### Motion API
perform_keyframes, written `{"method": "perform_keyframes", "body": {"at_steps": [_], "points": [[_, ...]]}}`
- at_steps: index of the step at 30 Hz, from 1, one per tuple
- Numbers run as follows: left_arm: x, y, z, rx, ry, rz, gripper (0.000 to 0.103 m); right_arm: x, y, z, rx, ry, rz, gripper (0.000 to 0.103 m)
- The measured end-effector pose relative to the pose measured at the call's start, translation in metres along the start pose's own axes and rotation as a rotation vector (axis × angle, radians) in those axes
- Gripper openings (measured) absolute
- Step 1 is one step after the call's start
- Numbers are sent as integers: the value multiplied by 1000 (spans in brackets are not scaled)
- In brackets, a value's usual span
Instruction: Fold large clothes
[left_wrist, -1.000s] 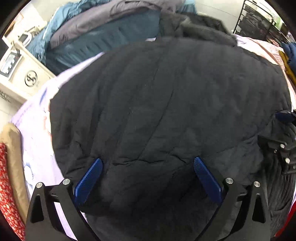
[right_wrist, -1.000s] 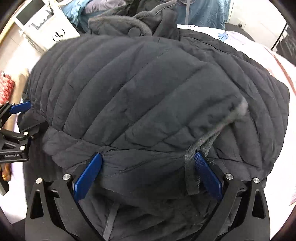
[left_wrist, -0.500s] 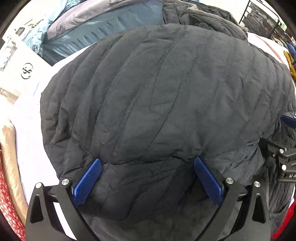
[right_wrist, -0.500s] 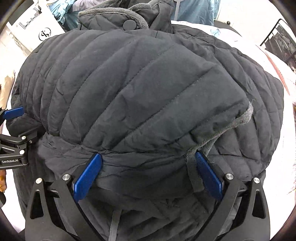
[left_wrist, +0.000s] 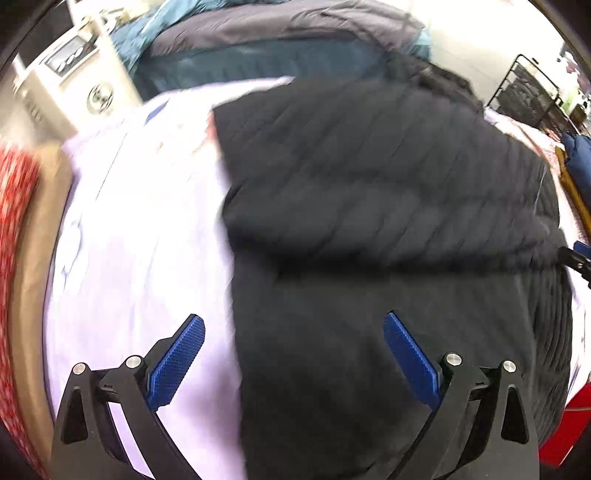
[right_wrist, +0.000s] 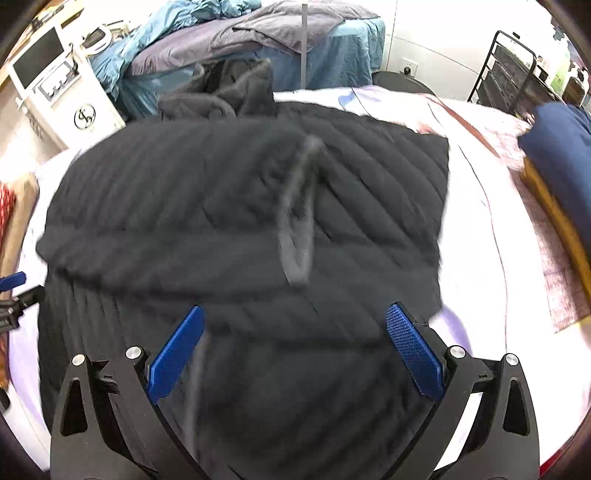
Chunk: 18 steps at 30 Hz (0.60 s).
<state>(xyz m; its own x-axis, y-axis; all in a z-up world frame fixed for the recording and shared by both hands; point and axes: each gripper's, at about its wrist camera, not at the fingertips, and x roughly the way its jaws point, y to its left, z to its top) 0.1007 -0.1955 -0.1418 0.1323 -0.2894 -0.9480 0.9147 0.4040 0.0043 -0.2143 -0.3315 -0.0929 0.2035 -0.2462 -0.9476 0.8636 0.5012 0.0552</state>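
Note:
A black quilted puffer jacket (left_wrist: 388, 206) lies folded over itself on a pale lilac bed sheet (left_wrist: 140, 236). In the right wrist view the same jacket (right_wrist: 221, 206) shows a grey-edged sleeve cuff (right_wrist: 299, 229) resting on top and its hood (right_wrist: 236, 92) at the far end. My left gripper (left_wrist: 293, 354) is open above the jacket's near left edge, holding nothing. My right gripper (right_wrist: 295, 350) is open above the jacket's near right part, also empty. Both views are motion-blurred.
A bed piled with blue and purple bedding (right_wrist: 258, 40) stands behind. A white appliance (right_wrist: 55, 92) is at the far left and a black wire rack (right_wrist: 517, 70) at the far right. A navy cloth (right_wrist: 557, 147) lies at the right edge, red patterned fabric (left_wrist: 14, 236) at the left.
Both grippers have pulled back and up from the jacket, which now lies flatter, folded on the sheet. The left view has shifted left, showing more bare sheet.

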Motion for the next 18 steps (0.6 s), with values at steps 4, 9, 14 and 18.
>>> {"method": "perform_keyframes", "body": {"at_steps": [4,9,14,18], "points": [[-3,28,-41,-81,49,-11,90,-1,-24,-36,51,57,17,97],[0,43,-80,-128,118,-68,74,-1,-54,-82,154,130,44,97],[-1,36,-106,-101,147,-122,68,-11,-66,-113,191,155,86,97],[0,28,-119,-91,172,-164,66,-16,-74,-139,225,178,137,95]]}}
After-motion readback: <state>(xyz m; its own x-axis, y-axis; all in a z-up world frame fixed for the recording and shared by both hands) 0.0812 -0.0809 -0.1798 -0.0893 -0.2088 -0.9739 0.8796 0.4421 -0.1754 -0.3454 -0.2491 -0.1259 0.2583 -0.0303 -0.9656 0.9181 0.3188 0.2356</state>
